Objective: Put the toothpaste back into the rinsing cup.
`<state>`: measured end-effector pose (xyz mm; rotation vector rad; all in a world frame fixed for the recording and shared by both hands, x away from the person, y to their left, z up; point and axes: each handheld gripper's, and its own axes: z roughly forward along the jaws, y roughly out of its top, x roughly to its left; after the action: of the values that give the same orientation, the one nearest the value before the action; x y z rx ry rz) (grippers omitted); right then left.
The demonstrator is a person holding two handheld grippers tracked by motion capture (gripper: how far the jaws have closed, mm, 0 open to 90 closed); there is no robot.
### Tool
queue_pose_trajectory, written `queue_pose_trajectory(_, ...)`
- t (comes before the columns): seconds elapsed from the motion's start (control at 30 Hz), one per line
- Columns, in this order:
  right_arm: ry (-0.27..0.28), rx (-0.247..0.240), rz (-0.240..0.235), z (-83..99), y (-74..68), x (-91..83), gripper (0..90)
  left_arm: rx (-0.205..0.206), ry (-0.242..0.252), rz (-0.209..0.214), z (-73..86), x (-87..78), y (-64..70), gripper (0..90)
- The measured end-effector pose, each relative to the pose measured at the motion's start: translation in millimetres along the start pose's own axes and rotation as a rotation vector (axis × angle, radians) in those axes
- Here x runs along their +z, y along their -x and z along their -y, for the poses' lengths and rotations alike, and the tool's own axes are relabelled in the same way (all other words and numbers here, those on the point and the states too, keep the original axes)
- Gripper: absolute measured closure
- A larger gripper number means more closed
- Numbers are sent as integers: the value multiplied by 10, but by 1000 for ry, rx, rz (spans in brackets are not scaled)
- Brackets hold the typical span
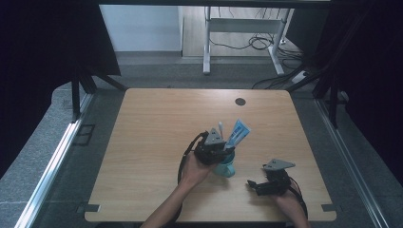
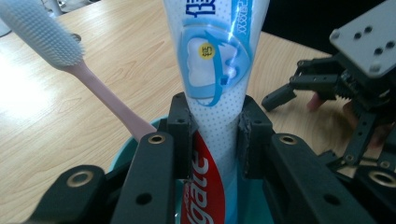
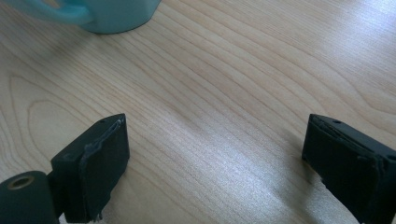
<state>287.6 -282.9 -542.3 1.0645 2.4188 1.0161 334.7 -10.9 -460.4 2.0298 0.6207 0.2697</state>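
A teal cup [image 1: 226, 168] stands near the middle front of the table. In it are a pink toothbrush [image 2: 70, 60] with a pale head and a blue, white and red toothpaste tube [image 2: 212, 74]. My left gripper [image 2: 215, 135] is shut on the tube just above the cup's rim [image 2: 156, 122], and in the high view it [image 1: 214, 142] sits over the cup. My right gripper [image 3: 215, 158] is open over bare wood, with the cup [image 3: 112, 14] beyond its jaws. In the high view it [image 1: 256, 186] lies right of the cup near the front edge.
The wooden table [image 1: 166, 123] has a dark round spot [image 1: 240, 101] near its far edge. Beyond the table stand a white desk frame [image 1: 242, 28] and floor cables. Black curtains hang on both sides.
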Motion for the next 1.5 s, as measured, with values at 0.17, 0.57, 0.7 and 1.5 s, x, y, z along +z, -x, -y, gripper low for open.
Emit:
queue_pose_trajectory(0.17,2,1,1,1,-1,2,72,20,-34,-14,23,12,9,699)
queue_pose_trajectory(0.57,1,-1,1,1,0,1,72,-14,-49,1,10,14,-19,678)
queue_pose_trajectory(0.7,1,-1,-1,1,0,1,72,-25,-48,12,-8,-8,-36,612)
queue_pose_trajectory(1.5,2,1,1,1,-1,2,72,-8,-92,-4,2,-163,48,242)
